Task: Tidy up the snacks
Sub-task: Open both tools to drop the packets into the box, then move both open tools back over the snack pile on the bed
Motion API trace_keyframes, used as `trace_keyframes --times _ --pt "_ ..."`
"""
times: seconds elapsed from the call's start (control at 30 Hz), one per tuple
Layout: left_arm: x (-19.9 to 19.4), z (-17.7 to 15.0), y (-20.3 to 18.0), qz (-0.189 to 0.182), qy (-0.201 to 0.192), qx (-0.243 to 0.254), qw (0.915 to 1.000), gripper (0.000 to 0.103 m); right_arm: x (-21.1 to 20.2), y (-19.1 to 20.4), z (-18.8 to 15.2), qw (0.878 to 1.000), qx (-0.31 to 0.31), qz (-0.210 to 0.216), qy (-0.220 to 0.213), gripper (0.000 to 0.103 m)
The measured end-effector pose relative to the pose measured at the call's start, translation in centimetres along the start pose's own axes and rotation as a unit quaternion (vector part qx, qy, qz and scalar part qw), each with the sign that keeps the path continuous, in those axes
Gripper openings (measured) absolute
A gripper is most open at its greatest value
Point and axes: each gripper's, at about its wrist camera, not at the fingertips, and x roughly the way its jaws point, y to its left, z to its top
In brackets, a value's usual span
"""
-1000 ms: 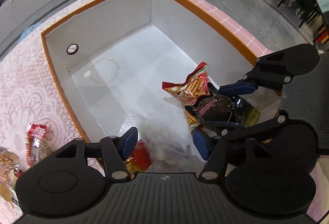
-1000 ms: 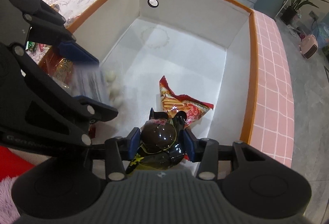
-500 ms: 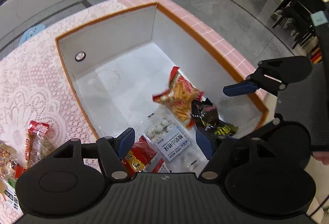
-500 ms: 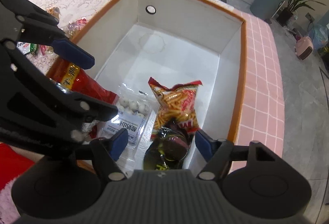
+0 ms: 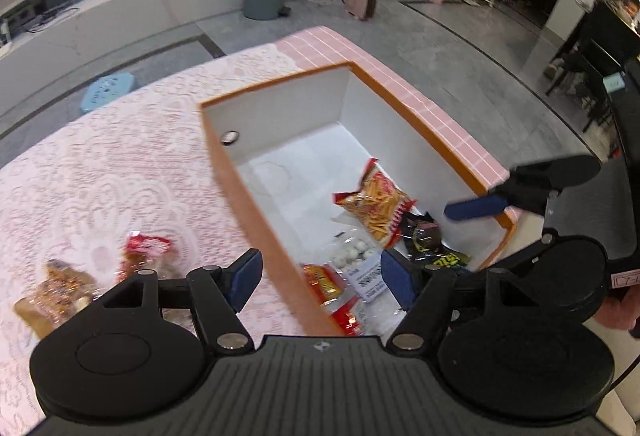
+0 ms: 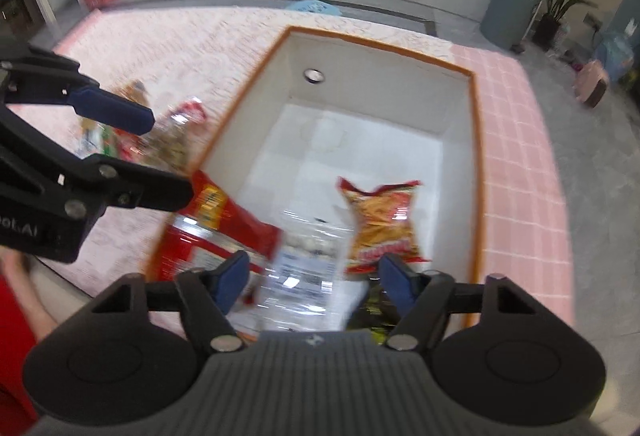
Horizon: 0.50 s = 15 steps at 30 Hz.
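Box (image 5: 280, 248): white inside, orange rim, set on a pink lace tablecloth (image 5: 120, 164); one round hole (image 5: 229, 136) in its far wall.

Contents, all at the near end of the box:
- Orange chip bag (image 5: 376, 204), lying flat toward the middle of the floor.
- Clear bag of white balls (image 5: 360, 264) with a printed label, just beside the chip bag.
- Red packet (image 6: 212, 220), leaning against the left wall, touching the clear bag.
- Dark wrapper (image 5: 424, 236) with yellow print, by the right wall, partly under the chip bag; in the right wrist view it is blurred and mostly hidden behind the fingers.

Outside the box, on the cloth to its left: a red-topped snack bag (image 5: 146, 252) and a brown-gold one (image 5: 56, 292), near each other, both soft with blur.

Left gripper (image 5: 320, 276): jaws spread wide, nothing between them, positioned over the box's left rim.

Right gripper (image 6: 314, 276): jaws likewise apart and empty, above the near end of the box, over the clear bag.
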Motion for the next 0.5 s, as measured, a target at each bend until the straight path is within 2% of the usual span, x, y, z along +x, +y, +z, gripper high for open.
trace_keyframes --times 0.17,0.33,0.5 --pt "-1.2 -1.2 1.7 0.015 -0.011 -0.021 0.9996 0.080 0.9 1.2 0.1 0.997 0.040 0.069 0.009 0.067" --pt "-1.6 -2.5 3.6 0.023 -0.008 -0.038 0.9990 0.080 3.2 2.7 -0.2 0.996 0.045 0.067 0.034 0.066" --pt "-1.6 -3.6 5.7 0.032 -0.004 -0.062 0.9976 0.080 5.4 2.1 0.2 0.993 0.078 0.068 0.052 0.066"
